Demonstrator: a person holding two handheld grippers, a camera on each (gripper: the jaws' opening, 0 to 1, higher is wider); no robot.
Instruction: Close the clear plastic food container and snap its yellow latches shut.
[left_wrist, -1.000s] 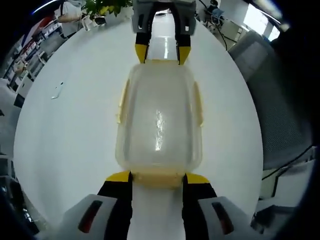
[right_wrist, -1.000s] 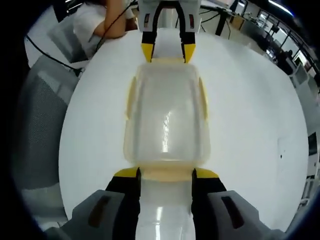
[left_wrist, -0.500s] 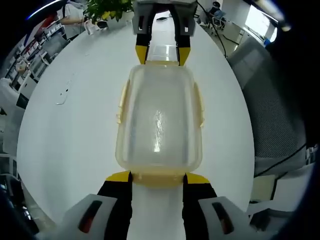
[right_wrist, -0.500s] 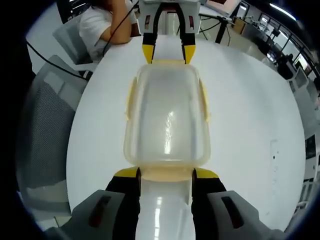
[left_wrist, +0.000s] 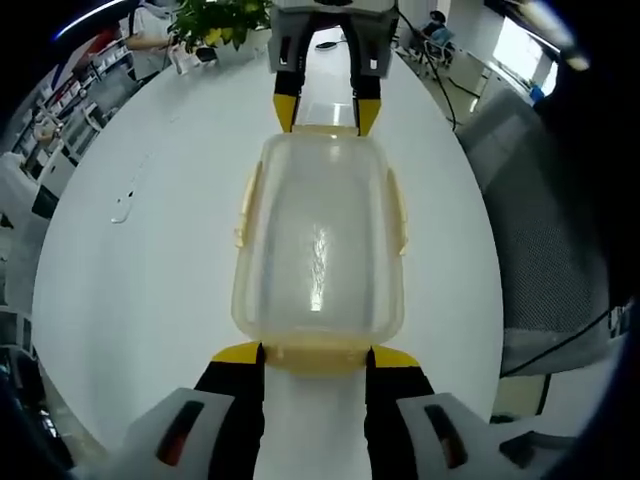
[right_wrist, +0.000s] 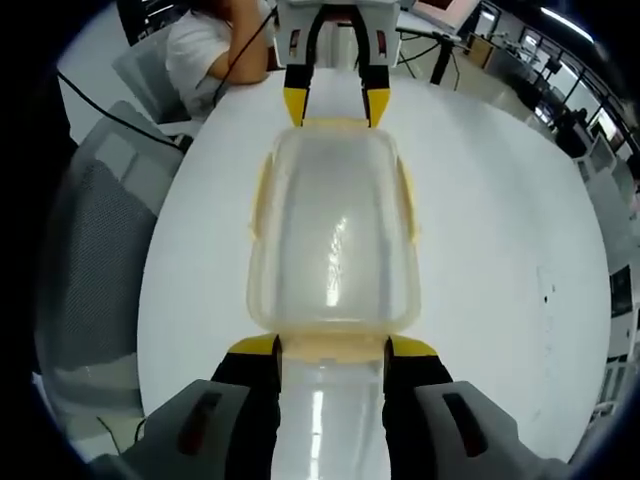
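The clear plastic container (left_wrist: 318, 250) with its lid on lies lengthwise between both grippers over the white round table (left_wrist: 150, 260). Yellow side latches (left_wrist: 243, 205) run along its long sides. My left gripper (left_wrist: 316, 355) is shut on the near yellow end latch (left_wrist: 316, 366), one jaw against each side of it. At the far end my right gripper (left_wrist: 327, 112) clamps the opposite end latch in the same way. In the right gripper view the container (right_wrist: 333, 250) looks the same: my right gripper (right_wrist: 332, 347) holds the near end latch and the left gripper (right_wrist: 335, 105) the far one.
A grey mesh chair (left_wrist: 545, 200) stands off one side of the table, also seen as the chair (right_wrist: 90, 260). A person in white (right_wrist: 205, 45) sits beyond the table edge. A potted plant (left_wrist: 215, 15) and a small pale object (left_wrist: 122, 208) are on the table.
The background has swung slightly in both views, so the cameras moved. The container stays fixed between the two grippers, and neither grip has changed.
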